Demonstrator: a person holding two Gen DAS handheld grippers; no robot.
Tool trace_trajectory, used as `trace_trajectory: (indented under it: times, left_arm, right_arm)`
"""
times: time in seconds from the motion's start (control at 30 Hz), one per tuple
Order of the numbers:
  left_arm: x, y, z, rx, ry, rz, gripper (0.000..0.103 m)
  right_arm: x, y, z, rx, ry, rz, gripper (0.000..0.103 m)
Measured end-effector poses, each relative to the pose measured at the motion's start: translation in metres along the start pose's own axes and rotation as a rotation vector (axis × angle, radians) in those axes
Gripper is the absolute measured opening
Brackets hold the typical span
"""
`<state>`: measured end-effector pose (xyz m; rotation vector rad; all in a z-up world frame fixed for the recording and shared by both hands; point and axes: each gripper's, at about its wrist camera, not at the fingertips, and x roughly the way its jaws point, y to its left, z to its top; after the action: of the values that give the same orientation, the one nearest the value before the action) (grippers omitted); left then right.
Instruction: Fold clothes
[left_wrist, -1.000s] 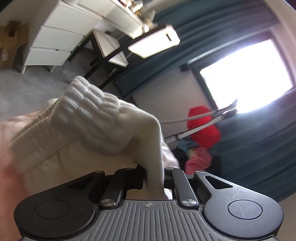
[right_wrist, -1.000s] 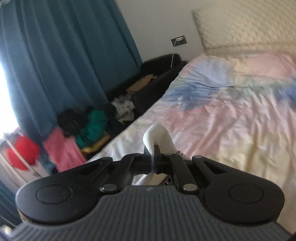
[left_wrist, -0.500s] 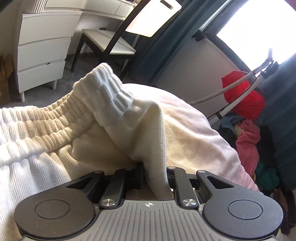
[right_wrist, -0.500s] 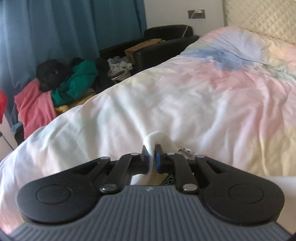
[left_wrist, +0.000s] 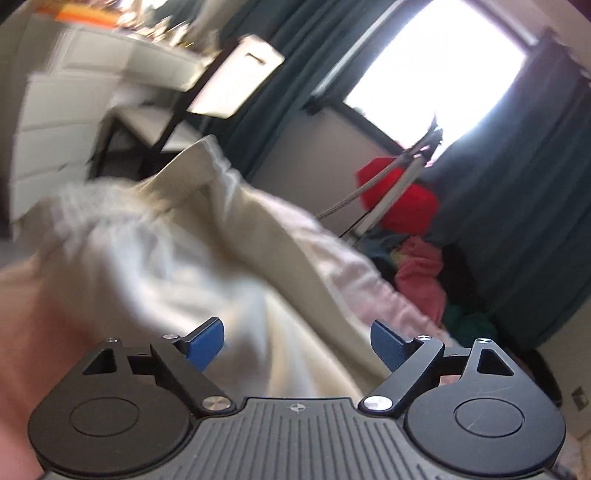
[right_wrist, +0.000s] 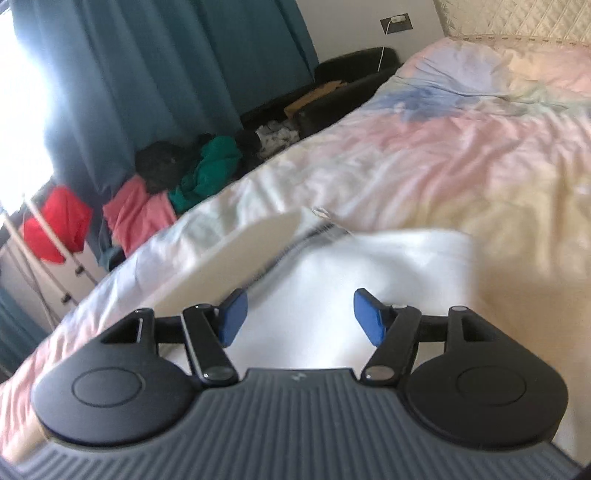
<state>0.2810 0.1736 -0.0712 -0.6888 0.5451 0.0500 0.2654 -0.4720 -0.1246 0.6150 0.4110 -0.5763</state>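
So both grippers are wide open right now and neither one has hold of anything. The left gripper (left_wrist: 297, 345) has its blue pads spread well apart, with the white garment (left_wrist: 155, 266) lying heaped just ahead of and under it on the bed (right_wrist: 461, 155); some cloth runs up between the pads, but nothing is pinched. Same deal on the other side: the right gripper (right_wrist: 297, 319) is spread wide, and the garment sits flat on the bed right in front of it, a zipper-looking edge (right_wrist: 295, 247) running away from the left pad toward the far side of the bed. My guess is the garment is lying there because a fold is being laid down on the bed, so the open pads make sense. Both views are blurry, so I can't tell which kind of clothing it is. The pile of clothes (right_wrist: 177, 184) sits off the bed's far edge, by the curtain.
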Motion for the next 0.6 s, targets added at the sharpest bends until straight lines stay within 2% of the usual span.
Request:
trace_trajectory:
  times: [0.07,0.17,0.2,0.27,0.37,0.4,0.47,0.53,0.6]
  left_arm:
    - [-0.013,0.011,-0.013,-0.114,0.044,0.005,0.088]
    - [-0.011,0.044,-0.026,-0.372,0.156,-0.009,0.088]
    - [-0.008,0.055,-0.030,-0.442,0.173,-0.024,0.089]
    - [0.002,0.070,-0.029,-0.518,0.174,-0.067,0.089]
    - [0.022,0.082,-0.021,-0.569,0.130,-0.095,0.089]
    - [0.028,0.082,-0.017,-0.567,0.105,-0.081,0.083]
    - [0.036,0.080,-0.011,-0.537,0.026,-0.027,0.073]
    - [0.046,0.079,-0.004,-0.530,-0.035,0.000,0.069]
    - [0.060,0.082,0.007,-0.559,-0.042,0.032,0.058]
  right_arm:
    - [-0.013,-0.023,-0.010,0.087,0.070,0.062,0.068]
    - [-0.025,-0.054,-0.023,0.221,0.185,0.155,0.068]
    - [-0.025,-0.059,-0.025,0.242,0.212,0.175,0.068]
    - [-0.021,-0.066,-0.029,0.293,0.263,0.225,0.068]
    - [0.006,-0.066,-0.036,0.396,0.326,0.319,0.067]
    - [0.017,-0.065,-0.038,0.411,0.320,0.320,0.066]
    - [0.037,-0.059,-0.041,0.411,0.270,0.319,0.066]
    - [0.055,-0.050,-0.036,0.395,0.213,0.321,0.067]
    - [0.070,-0.042,-0.028,0.404,0.174,0.296,0.063]
